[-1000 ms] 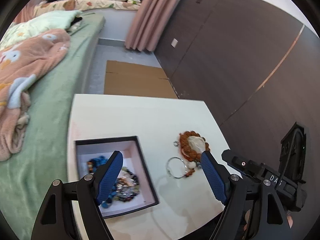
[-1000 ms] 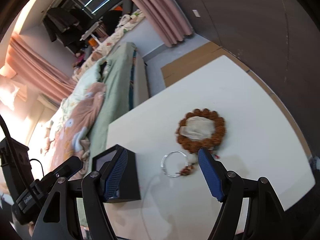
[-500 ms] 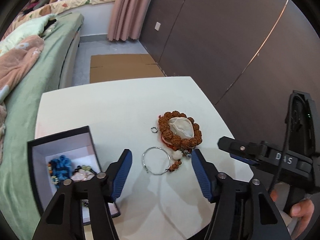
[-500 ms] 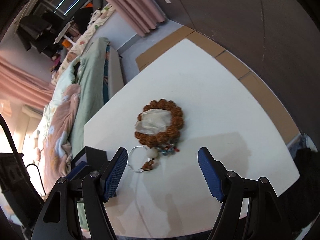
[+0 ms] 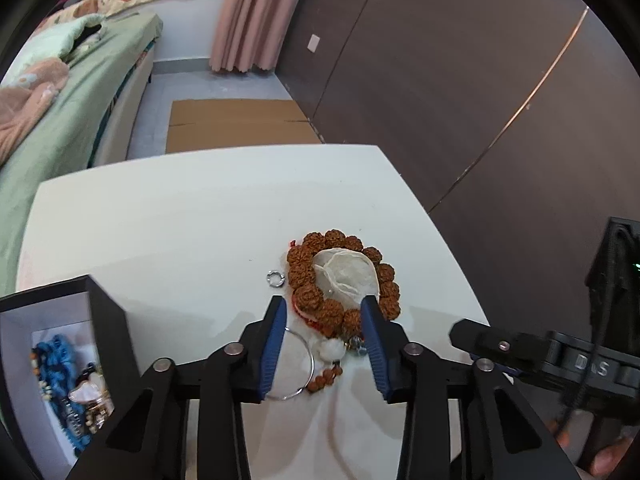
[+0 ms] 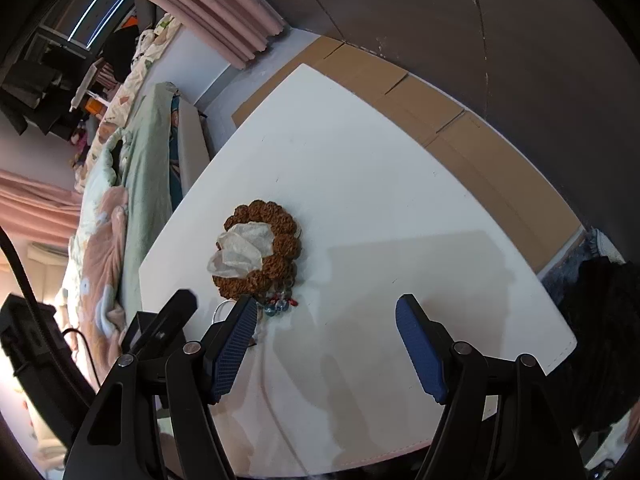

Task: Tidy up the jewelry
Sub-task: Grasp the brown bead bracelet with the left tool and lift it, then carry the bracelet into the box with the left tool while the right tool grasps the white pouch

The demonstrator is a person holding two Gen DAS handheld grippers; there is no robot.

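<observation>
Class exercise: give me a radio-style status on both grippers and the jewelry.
Left gripper closing around brown bead bracelet, no grip yet. Right gripper open, empty. Nothing blocking.

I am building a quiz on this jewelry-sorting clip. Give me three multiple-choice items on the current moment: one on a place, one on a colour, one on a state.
1. Where does the small silver ring lie?
A. Inside the box
B. On the white table, just left of the brown bead bracelet
C. On the bed

2. What colour are the pads of the left hand-held gripper?
A. Blue
B. Red
C. Yellow

3. What is the state of the black jewelry box?
A. Closed with a lid
B. Upside down
C. Open, with jewelry inside

Answers:
1. B: the left wrist view shows the ring on bare tabletop beside the beads.
2. A: both pads are ribbed blue.
3. C: blue beads and other pieces show on its pale lining.
</observation>
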